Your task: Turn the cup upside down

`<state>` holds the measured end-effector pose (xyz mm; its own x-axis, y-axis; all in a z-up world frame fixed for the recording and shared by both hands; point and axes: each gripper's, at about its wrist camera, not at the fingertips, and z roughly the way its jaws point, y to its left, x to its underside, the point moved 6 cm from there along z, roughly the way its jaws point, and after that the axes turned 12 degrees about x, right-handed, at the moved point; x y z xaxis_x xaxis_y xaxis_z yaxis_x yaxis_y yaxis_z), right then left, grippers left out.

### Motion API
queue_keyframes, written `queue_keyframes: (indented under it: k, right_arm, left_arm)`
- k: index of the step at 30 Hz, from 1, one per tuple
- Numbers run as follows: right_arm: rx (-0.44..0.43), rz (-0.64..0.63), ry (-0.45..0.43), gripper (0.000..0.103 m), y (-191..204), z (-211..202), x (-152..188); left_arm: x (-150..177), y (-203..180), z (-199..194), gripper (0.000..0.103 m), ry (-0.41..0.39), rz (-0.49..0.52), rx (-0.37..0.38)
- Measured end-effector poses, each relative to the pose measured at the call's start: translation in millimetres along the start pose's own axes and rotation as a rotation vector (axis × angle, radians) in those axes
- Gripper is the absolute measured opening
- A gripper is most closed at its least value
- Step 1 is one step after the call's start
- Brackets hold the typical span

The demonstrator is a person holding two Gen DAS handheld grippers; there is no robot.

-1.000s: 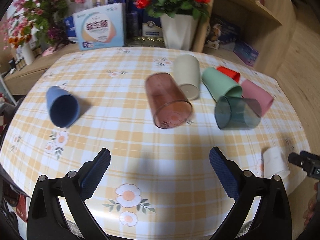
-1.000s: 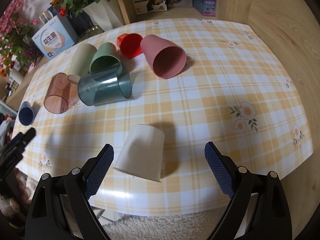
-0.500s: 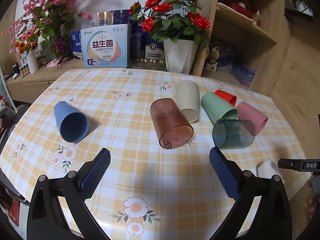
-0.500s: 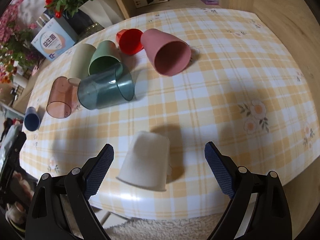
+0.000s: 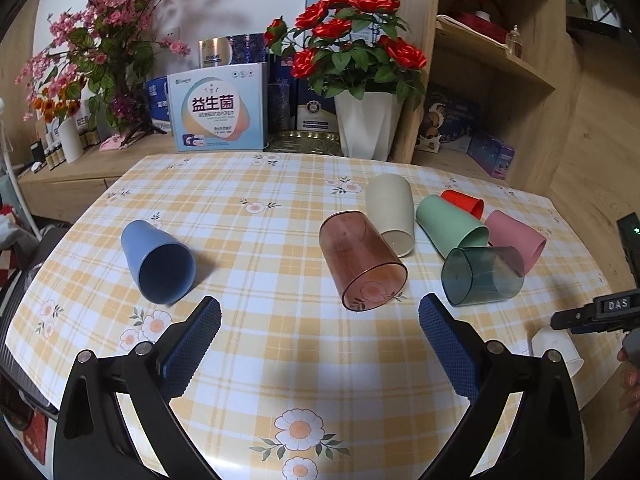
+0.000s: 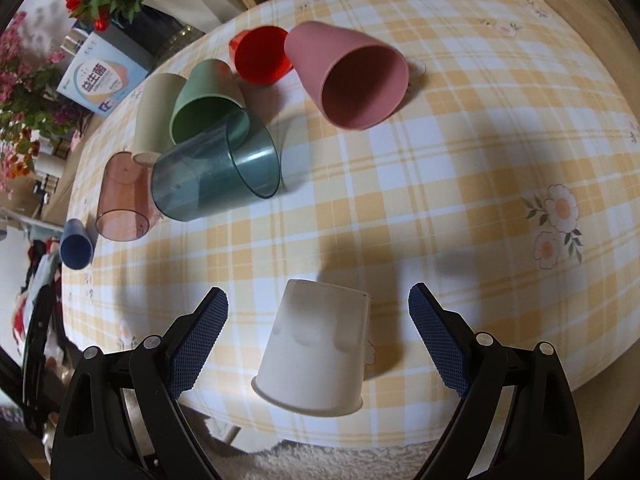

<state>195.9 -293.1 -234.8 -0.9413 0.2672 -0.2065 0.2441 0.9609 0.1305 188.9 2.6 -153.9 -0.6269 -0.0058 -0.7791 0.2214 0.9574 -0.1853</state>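
Observation:
A white paper cup (image 6: 316, 348) stands upside down near the table's front edge, between the open fingers of my right gripper (image 6: 318, 320), not touched by the pads. It also shows in the left wrist view (image 5: 556, 348) at the far right. My left gripper (image 5: 320, 328) is open and empty above the table, facing a clear pink cup (image 5: 362, 262) that lies on its side. A blue cup (image 5: 160, 262) lies on its side to the left.
Beige (image 5: 390, 212), green (image 5: 450, 224), red (image 5: 464, 202), pink (image 5: 516, 238) and clear teal (image 5: 482, 276) cups lie in a cluster on the checked tablecloth (image 5: 280, 360). A white vase of red roses (image 5: 366, 120) and boxes stand behind the table. A shelf unit (image 5: 500, 80) is at the right.
My left gripper has tilted up and drawn back, so more of the room shows. My right gripper has moved closer over the white cup, which now sits between its fingers.

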Motion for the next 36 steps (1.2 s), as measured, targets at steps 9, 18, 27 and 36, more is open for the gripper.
queue_keyframes:
  k: [9, 18, 27, 36]
  right_arm:
    - [0.008, 0.017, 0.055, 0.088, -1, 18, -2]
    - [-0.013, 0.05, 0.103, 0.053, -3, 33, 3]
    - [-0.086, 0.036, 0.011, 0.052, -1, 14, 8]
    - [-0.089, 0.012, -0.203, 0.051, -7, -21, 29]
  left_arm:
    - [3, -1, 3, 0.097, 0.039, -0.02, 0.033]
    - [8, -4, 7, 0.097, 0.076, -0.039, 0.035]
    - [9, -6, 7, 0.097, 0.098, -0.06, 0.035]
    - [14, -15, 5, 0.097, 0.104, -0.068, 0.044]
